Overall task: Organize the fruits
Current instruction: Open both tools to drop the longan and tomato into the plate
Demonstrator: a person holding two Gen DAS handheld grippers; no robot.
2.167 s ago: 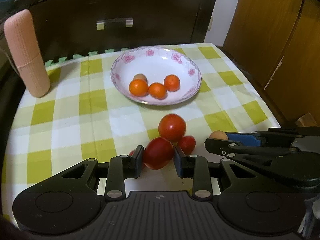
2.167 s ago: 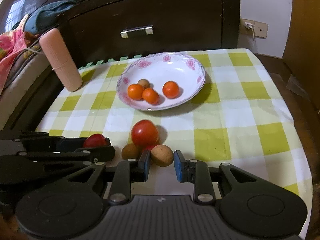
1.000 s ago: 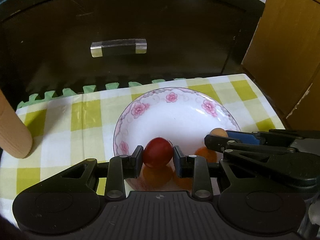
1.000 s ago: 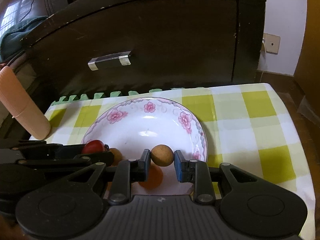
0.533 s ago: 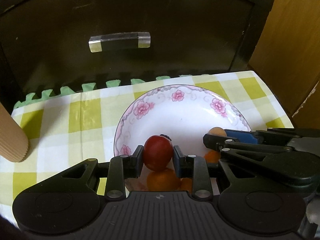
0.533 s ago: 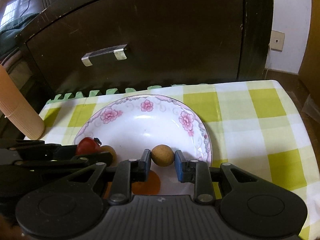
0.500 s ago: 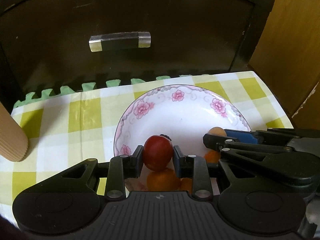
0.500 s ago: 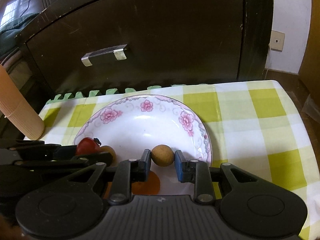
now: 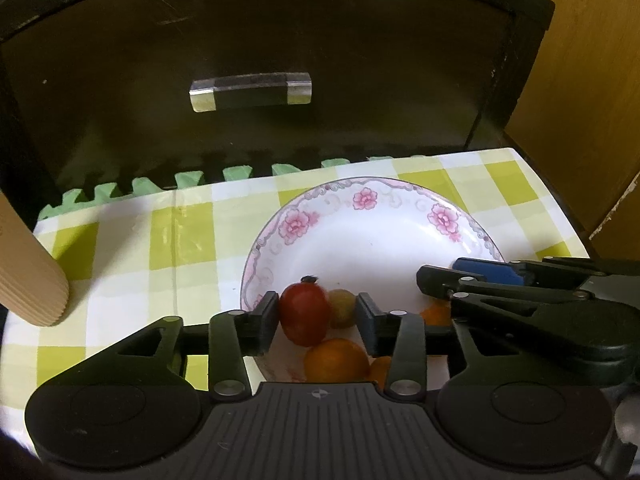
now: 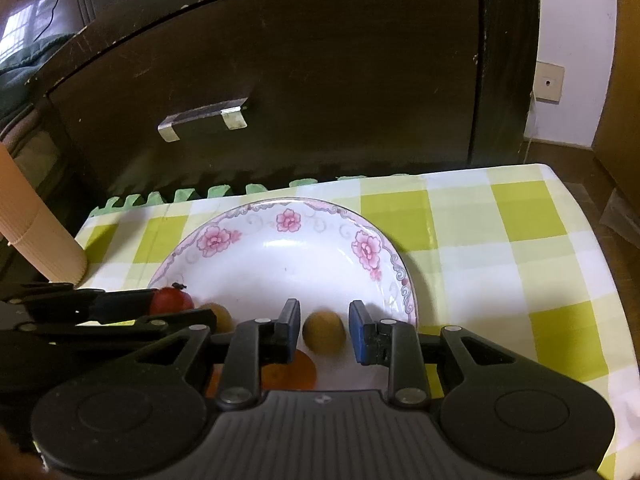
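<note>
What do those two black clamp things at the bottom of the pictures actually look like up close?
Both are matte black plastic. The left gripper and right gripper each have a ribbed plate with a small crosshair mark, two round discs at the sides, silver pivot pins, and two linkage-driven fingers with blue pads. No cables or sleeves are visible.

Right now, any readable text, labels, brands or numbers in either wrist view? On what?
None readable.
Left gripper body: only a small round crosshair mark, no letters.
Right gripper body: a small mark, too blurred to read.
Plate: pink flower pattern only, no writing.
</note>
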